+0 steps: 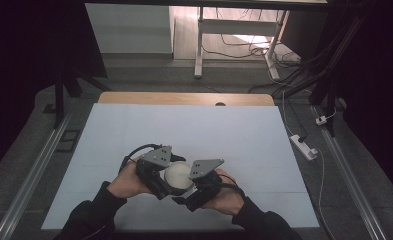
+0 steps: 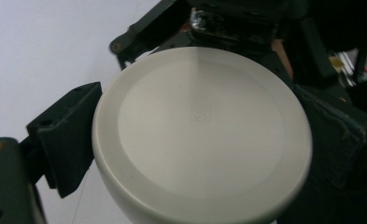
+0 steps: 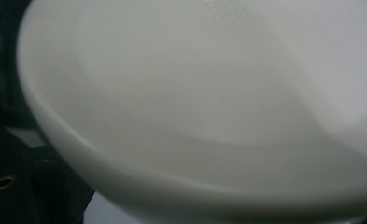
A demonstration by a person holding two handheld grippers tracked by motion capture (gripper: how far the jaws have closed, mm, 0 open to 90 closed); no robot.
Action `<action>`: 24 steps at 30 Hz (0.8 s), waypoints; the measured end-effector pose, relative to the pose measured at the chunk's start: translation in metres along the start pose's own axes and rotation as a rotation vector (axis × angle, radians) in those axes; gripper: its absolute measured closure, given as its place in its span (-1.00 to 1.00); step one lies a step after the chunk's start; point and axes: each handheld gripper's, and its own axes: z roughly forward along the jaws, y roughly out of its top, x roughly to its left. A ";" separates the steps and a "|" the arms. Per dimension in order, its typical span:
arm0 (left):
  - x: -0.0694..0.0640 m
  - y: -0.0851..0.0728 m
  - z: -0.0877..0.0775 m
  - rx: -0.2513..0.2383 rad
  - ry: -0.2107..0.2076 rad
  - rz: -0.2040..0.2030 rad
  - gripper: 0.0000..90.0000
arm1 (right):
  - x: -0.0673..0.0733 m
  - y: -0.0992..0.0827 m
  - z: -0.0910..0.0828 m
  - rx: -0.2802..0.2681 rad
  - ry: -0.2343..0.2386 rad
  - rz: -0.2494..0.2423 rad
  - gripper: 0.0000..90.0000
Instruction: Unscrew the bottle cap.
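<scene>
1. A person's two hands bring a pair of black two-jaw grippers together over the near edge of the pale tabletop point(image 1: 184, 130), roughly midway between its near corners.

2. Between them sits a round, off-white, smooth bowl-like vessel point(image 1: 178, 176) of plastic or ceramic, its flat circular base turned toward the cameras.

3. The left gripper point(image 1: 159, 177) has its fingers point(image 2: 67, 140) spread wide and pressed on opposite sides of the vessel, one block against the rim at the left of the left gripper view, the padded one against the rim at its right; they appear clamped on it.

4. The right gripper point(image 1: 196, 192) crowds in from the other side. In the right gripper view the vessel's curved wall point(image 3: 195, 121) looms very close and blurred; one dark finger block shows low at the left, just under the rim. Whether these fingers grip it or merely stand beside it cannot be told.

5. The vessel seems lifted just off the tabletop, though contact underneath is hidden.

6. Judged from this, the step in hand is a two-handed hold or a handover of the vessel.

7. The next move likely calls for one gripper to have a sure grip before the other lets go, since the smooth curved wall could slip.
</scene>
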 end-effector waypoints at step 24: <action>-0.002 0.011 0.006 -0.009 0.137 -0.136 -1.00 | -0.012 -0.003 -0.001 0.009 -0.113 0.090 -0.85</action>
